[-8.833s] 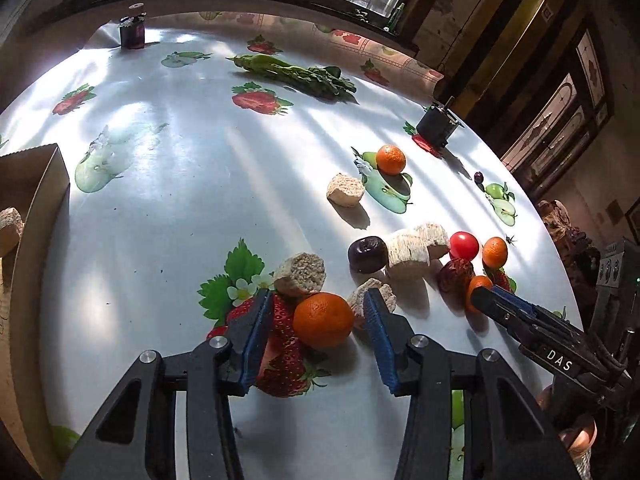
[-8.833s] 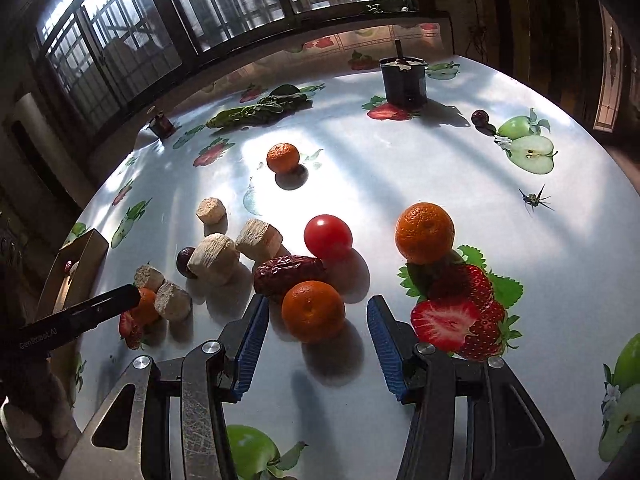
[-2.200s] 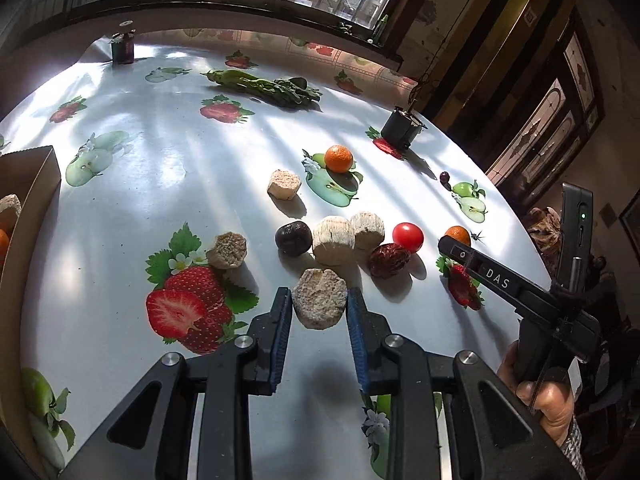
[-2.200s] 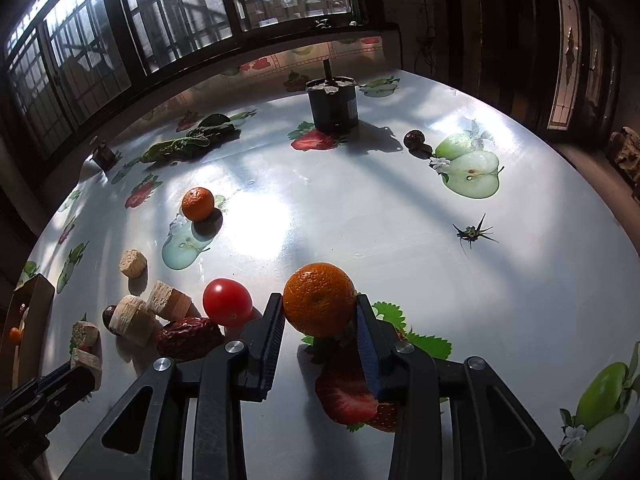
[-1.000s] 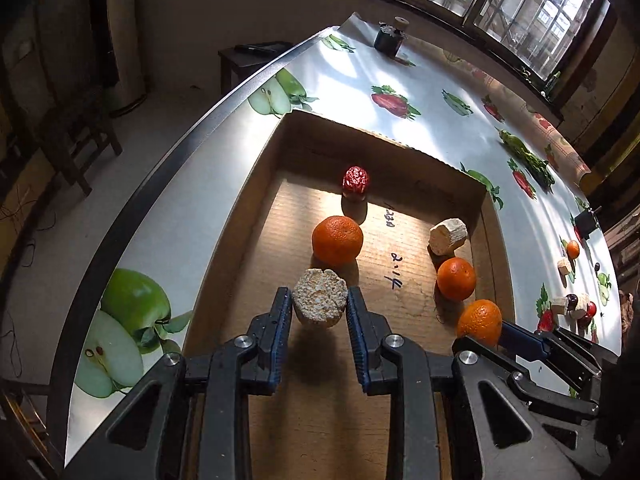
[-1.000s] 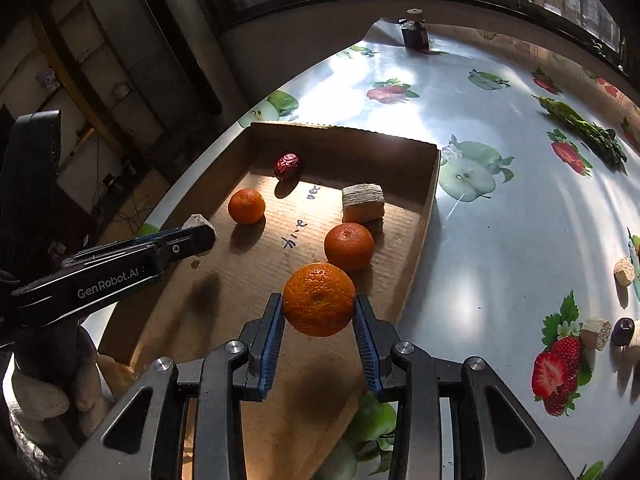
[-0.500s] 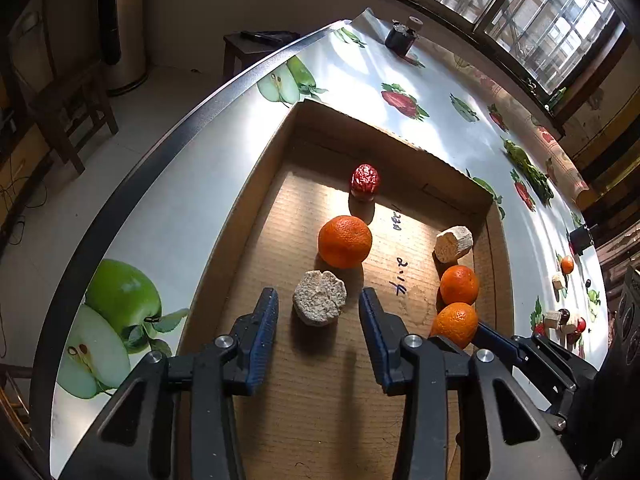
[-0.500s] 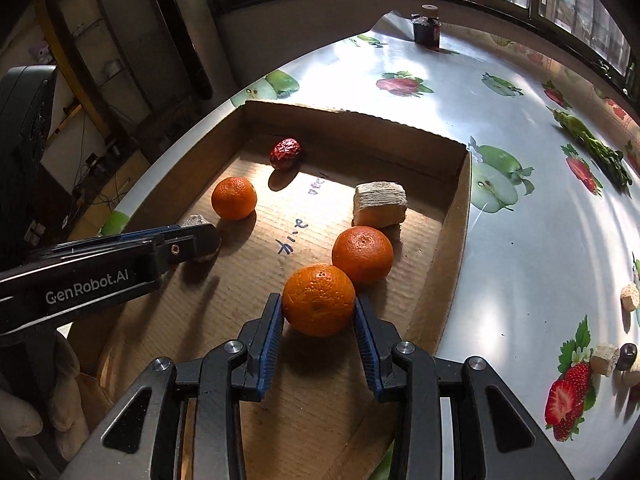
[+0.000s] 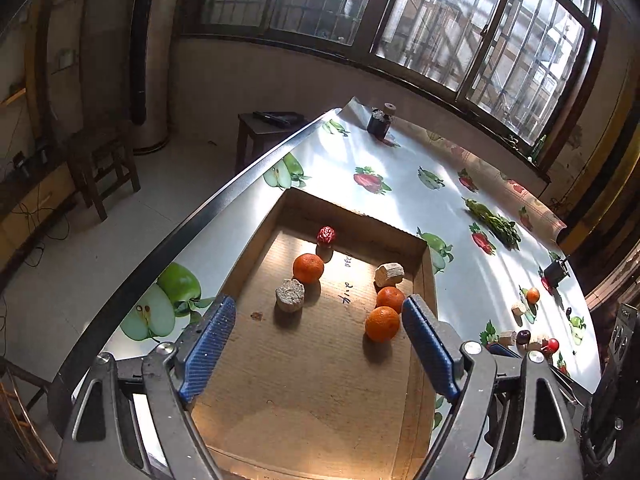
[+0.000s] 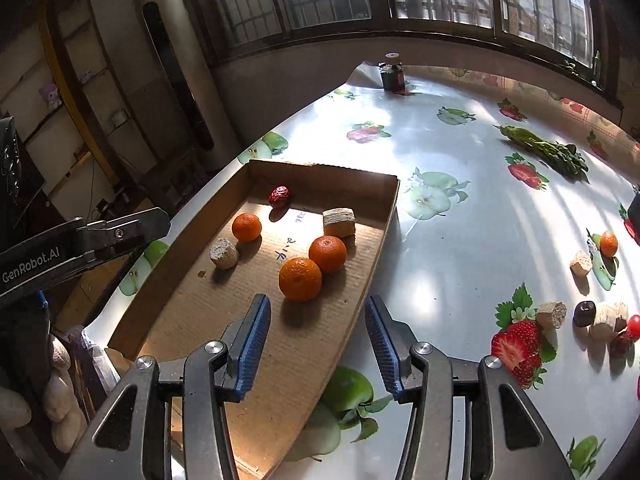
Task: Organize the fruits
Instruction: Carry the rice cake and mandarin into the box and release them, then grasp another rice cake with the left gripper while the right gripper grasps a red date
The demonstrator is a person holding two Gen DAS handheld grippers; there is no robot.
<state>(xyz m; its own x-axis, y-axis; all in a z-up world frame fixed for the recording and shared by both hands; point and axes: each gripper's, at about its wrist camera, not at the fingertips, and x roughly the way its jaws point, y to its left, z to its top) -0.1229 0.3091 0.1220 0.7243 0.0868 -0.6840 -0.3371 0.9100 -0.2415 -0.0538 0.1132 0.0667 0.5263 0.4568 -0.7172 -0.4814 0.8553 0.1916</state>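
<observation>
Left gripper [image 9: 318,336] hangs over the near end of the cardboard tray [image 9: 256,248], jaws spread wide and just opened, nothing between the blue pads [image 9: 208,342]; right gripper [image 10: 316,340] sits above the tray's right wall, jaws parted and just been opening too, empty, one pad over the cardboard floor and the other over the tablecloth [image 10: 440,240].

Just ahead of the right gripper lies the nearest orange [image 10: 300,279], loose on the tray floor; touching it behind sits a second orange [image 10: 327,254]; a pale chunk [image 10: 339,222] rests right behind that one. Over on the left side of the tray, a round crumbly chunk [image 9: 290,300] lies free beside a third orange [image 9: 308,268], the two nearly touching; further back, near the far wall, a wrinkled red date [image 9: 327,236] catches the sunlight.

In the right wrist view the left gripper's arm reaches in from the left, with a gloved hand [image 10: 56,396] low in the corner.

Out on the table well to the right, more food is scattered: pale chunks [image 10: 551,314], a dark plum [image 10: 584,313], a small tomato [image 10: 633,325], a lone orange [image 10: 609,243]; further still, a bunch of greens [image 10: 544,148]; at the far edge, a dark jar [image 10: 392,72] below the barred window [image 9: 460,20].
</observation>
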